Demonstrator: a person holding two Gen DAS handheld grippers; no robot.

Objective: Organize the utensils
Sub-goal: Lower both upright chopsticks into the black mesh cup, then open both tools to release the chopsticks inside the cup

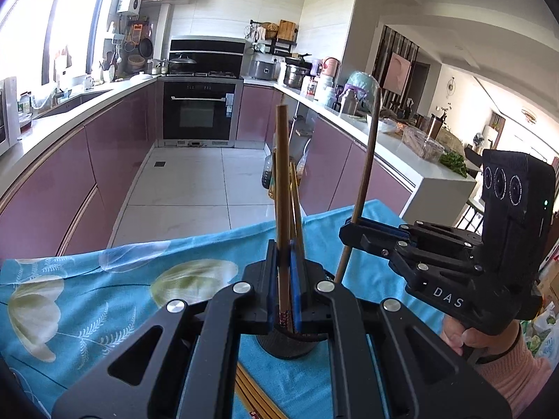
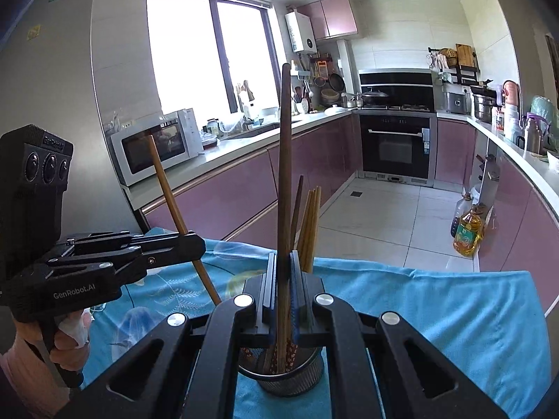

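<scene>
While each gripper is clamping one chopstick, I am judging the sorting partly done: several chopsticks (image 2: 309,230) are already standing in the mesh holder (image 2: 290,377), low in the frame's centre. The left gripper (image 1: 284,279) is gripping a light chopstick (image 1: 282,188), the right gripper (image 2: 283,289) a dark chopstick (image 2: 284,174); more chopsticks are lying on the blue cloth (image 1: 87,296) at the bottom.

**Count of utensils and tools**

Two hand-held grippers are present: the left hand-held gripper (image 2: 195,244) and the right hand-held gripper (image 1: 349,230). Each grips one chopstick: a light chopstick (image 2: 167,192) and a dark chopstick (image 2: 284,160). One mesh holder (image 2: 290,380) contains several more chopsticks (image 2: 311,223), at least four. One blue cloth (image 2: 436,314) covers the worktop.
</scene>
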